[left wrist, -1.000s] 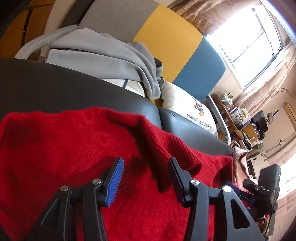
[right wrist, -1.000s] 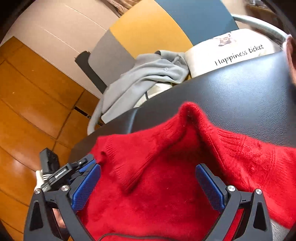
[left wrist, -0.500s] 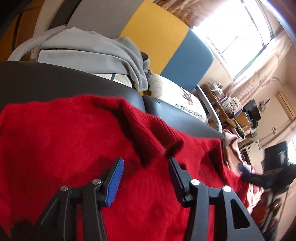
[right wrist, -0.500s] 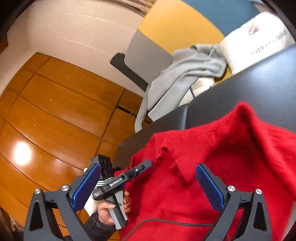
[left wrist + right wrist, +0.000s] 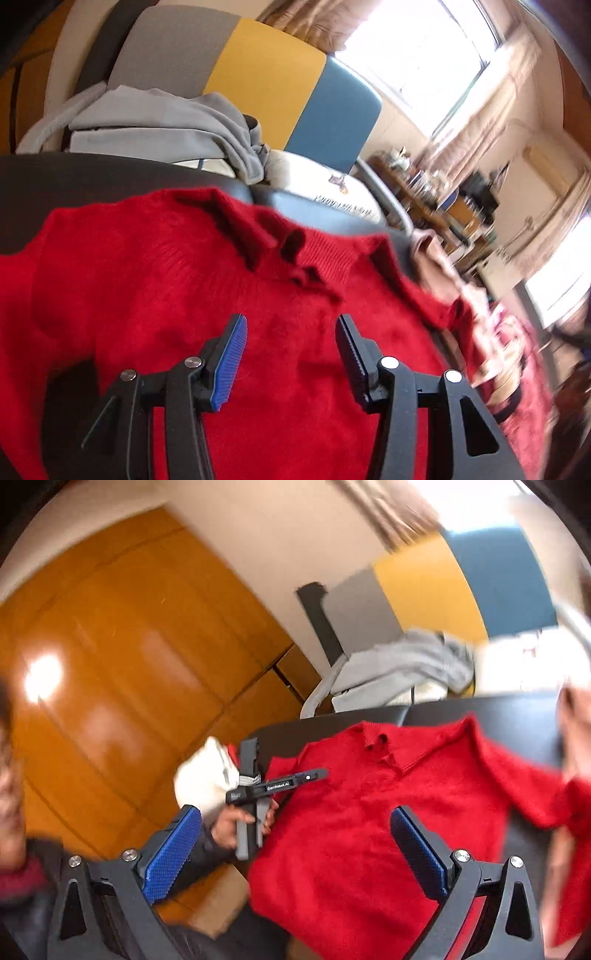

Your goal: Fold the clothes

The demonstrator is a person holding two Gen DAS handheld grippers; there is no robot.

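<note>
Red sweater (image 5: 369, 812) lay flat on the black seat (image 5: 92, 184), collar away from the person. Left gripper (image 5: 290, 350) & right gripper (image 5: 291, 845) both spread, nothing pinched. Best next: pinch one side edge w/ each, fold inward evenly.

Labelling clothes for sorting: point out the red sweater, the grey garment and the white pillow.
red sweater (image 5: 369, 812): right wrist view, on its chest area.
grey garment (image 5: 147, 118): left wrist view, on its draped top.
white pillow (image 5: 306, 177): left wrist view, on its upper face.
</note>
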